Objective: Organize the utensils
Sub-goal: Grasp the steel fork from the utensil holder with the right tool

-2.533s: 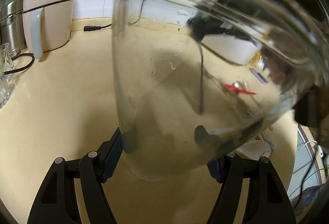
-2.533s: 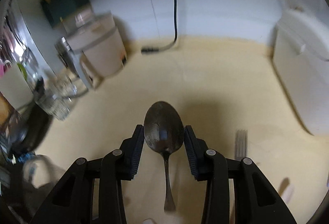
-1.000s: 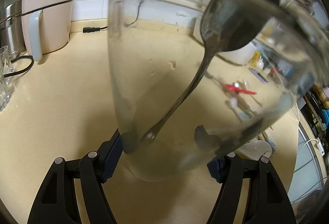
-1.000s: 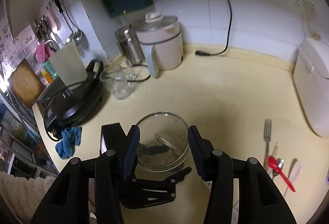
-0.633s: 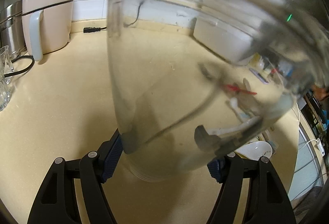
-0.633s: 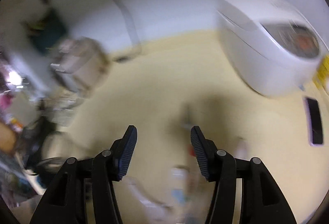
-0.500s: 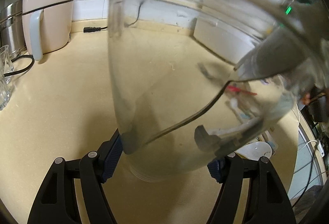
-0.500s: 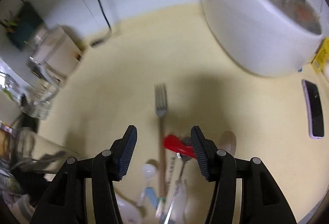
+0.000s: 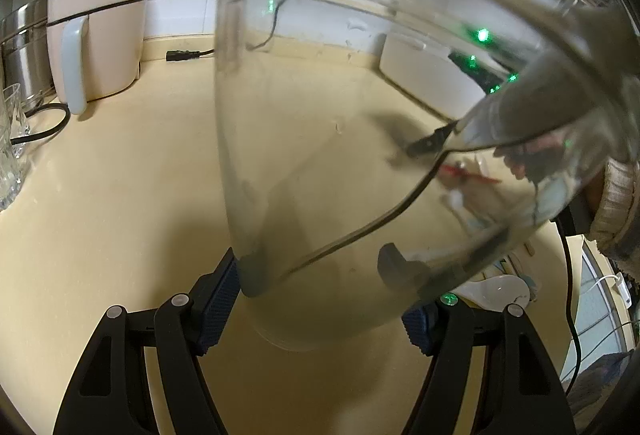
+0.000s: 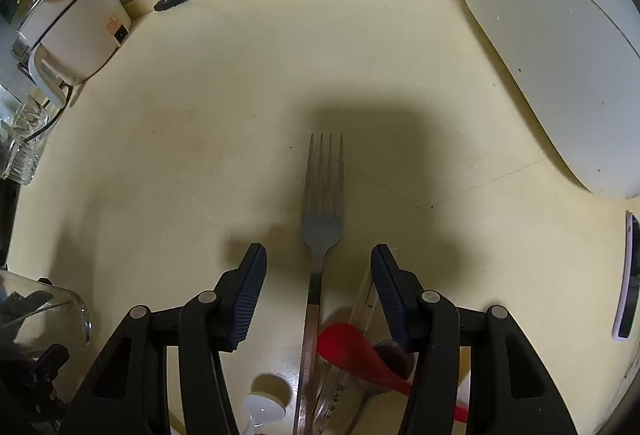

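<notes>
Glass is sitting clamped in your left gripper (image 9: pixel 320 295), the blue pads pressing on both sides of the clear jar (image 9: pixel 320 115), which is tilting over the cream counter (image 9: pixel 100 195) with a dark metal spoon (image 9: pixel 360 227) leaning inside it. You are keeping its mouth up and facing your other hand, which looks like the right thing for receiving the next utensil.

Your right gripper (image 10: pixel 318 271) is hanging over the fork (image 10: pixel 323 211), jaws apart and empty, with the fork's neck lying between the pads and touching neither. The fork is lying flat on the counter, tines pointing away from you. As I judge it, you are lining up well: come straight down, close across the narrow neck just behind the tines, and keep clear of the red spoon (image 10: pixel 360 355) and the clear-handled utensil (image 10: pixel 360 315) lying just beside the fork's handle, so that you are lifting one piece only.

Much is getting lost here. The jar wall is warping everything behind it, so the red thing and pale shapes seen through it are hard to read. Your sleeve (image 9: pixel 616 211) is cut off at the right edge. The fork's handle, the white spoon (image 10: pixel 264 405) and the other utensils are running out of the bottom of the right view.
</notes>
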Demonstrator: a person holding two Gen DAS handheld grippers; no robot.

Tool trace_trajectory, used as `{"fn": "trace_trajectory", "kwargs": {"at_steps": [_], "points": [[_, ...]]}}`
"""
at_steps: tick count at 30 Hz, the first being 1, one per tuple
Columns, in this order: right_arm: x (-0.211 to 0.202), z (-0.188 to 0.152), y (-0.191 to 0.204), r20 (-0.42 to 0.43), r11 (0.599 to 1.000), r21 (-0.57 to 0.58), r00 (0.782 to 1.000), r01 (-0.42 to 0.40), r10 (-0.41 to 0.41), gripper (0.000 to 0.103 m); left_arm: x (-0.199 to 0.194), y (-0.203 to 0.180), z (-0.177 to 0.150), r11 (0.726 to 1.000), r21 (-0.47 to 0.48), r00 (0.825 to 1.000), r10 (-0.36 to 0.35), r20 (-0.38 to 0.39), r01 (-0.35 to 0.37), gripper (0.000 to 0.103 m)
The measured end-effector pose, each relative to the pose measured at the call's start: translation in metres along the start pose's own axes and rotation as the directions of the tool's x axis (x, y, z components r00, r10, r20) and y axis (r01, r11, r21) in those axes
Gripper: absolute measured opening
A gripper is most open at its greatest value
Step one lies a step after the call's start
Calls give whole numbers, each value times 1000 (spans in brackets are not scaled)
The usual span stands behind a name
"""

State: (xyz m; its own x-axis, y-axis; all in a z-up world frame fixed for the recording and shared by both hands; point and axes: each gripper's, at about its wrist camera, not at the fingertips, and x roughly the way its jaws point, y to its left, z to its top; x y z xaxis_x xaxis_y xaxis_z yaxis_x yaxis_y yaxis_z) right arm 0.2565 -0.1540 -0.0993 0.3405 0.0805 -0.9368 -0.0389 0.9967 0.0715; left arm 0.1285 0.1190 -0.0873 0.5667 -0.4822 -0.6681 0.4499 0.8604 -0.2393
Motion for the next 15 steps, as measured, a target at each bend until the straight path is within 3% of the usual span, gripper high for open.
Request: {"fn": "trace_trajectory", "kwargs": {"at_steps": [4, 5, 7, 11, 15], "points": [[0, 0, 7, 16, 997, -65, 999, 49, -48, 34, 1, 2, -2, 1000, -3, 1000, 0, 1, 0, 74], [3, -1, 6, -2, 998, -70, 1000, 7, -7, 14, 0, 2, -2, 1000, -3, 1000, 0, 1, 0, 74], [3, -1, 5, -3, 997, -76, 999, -32, 31, 10, 0, 2, -2, 1000, -2, 1000, 0, 1, 0, 74], [0, -5, 6, -2, 997, -75, 1000, -24, 24, 7, 0, 2, -2, 1000, -2, 1000, 0, 1, 0, 74], [-23, -13, 1, 63, 995, -17, 994, -94, 94, 6, 0, 2, -2, 1000, -2, 1000, 0, 1, 0, 74]]}}
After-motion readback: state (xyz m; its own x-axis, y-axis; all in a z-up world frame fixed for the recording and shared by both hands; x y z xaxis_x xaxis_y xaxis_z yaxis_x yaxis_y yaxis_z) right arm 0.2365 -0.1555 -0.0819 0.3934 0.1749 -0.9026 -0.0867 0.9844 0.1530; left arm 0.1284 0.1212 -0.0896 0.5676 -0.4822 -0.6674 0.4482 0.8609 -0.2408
